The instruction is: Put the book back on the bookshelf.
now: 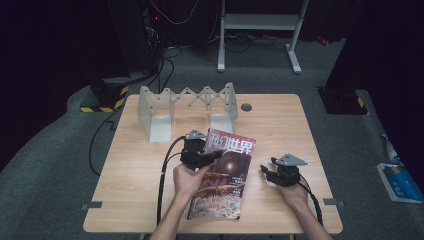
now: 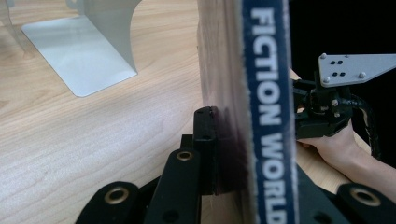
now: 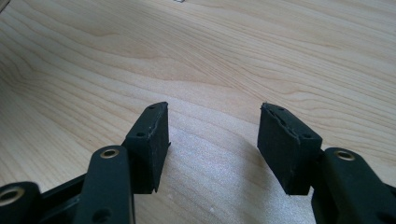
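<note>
The jaws of the left gripper point(image 1: 212, 155) are clamped on the spine edge of the magazine point(image 1: 224, 175), which is held tilted above the table point(image 1: 135, 165), in front of the folding rack point(image 1: 187, 107). To the right of the magazine, the jaws of the right gripper point(image 1: 265, 171) stand apart with nothing between them, resting near the table surface. Judged risk: the grip sits near one edge, so the unsupported pages may sag or the magazine may pivot and slip during transfer toward the rack. The left gripper view resolves pad point(image 2: 205, 140) contact and the spine lettering point(image 2: 268, 112); the high view supplies the rack position instead.
</note>
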The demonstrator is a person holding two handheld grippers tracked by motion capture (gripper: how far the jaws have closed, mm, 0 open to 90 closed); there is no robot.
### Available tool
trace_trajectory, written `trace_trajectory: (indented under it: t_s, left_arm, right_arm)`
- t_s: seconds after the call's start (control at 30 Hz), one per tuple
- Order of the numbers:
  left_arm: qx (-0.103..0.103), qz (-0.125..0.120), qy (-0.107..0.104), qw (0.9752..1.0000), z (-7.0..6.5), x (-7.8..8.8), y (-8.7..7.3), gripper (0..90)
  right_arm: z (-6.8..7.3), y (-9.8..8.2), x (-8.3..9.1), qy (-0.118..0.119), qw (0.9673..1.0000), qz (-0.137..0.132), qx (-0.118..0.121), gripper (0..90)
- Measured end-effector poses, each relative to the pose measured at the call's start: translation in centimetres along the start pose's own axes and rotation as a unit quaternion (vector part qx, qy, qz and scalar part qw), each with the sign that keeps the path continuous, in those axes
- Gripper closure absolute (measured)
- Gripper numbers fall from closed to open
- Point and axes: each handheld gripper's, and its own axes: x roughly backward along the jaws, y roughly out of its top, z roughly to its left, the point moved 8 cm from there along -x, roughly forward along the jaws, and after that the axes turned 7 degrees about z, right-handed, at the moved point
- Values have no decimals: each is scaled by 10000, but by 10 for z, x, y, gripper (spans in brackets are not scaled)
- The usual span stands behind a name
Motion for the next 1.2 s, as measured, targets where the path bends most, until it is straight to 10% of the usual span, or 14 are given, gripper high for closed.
trace_trajectory:
  t_s: [1.2]
  left_arm:
    - [-451, 471, 440, 9969, -7, 5, 58, 837]
  right_arm:
    - [-1, 1, 2, 50, 9999, -81, -62, 436]
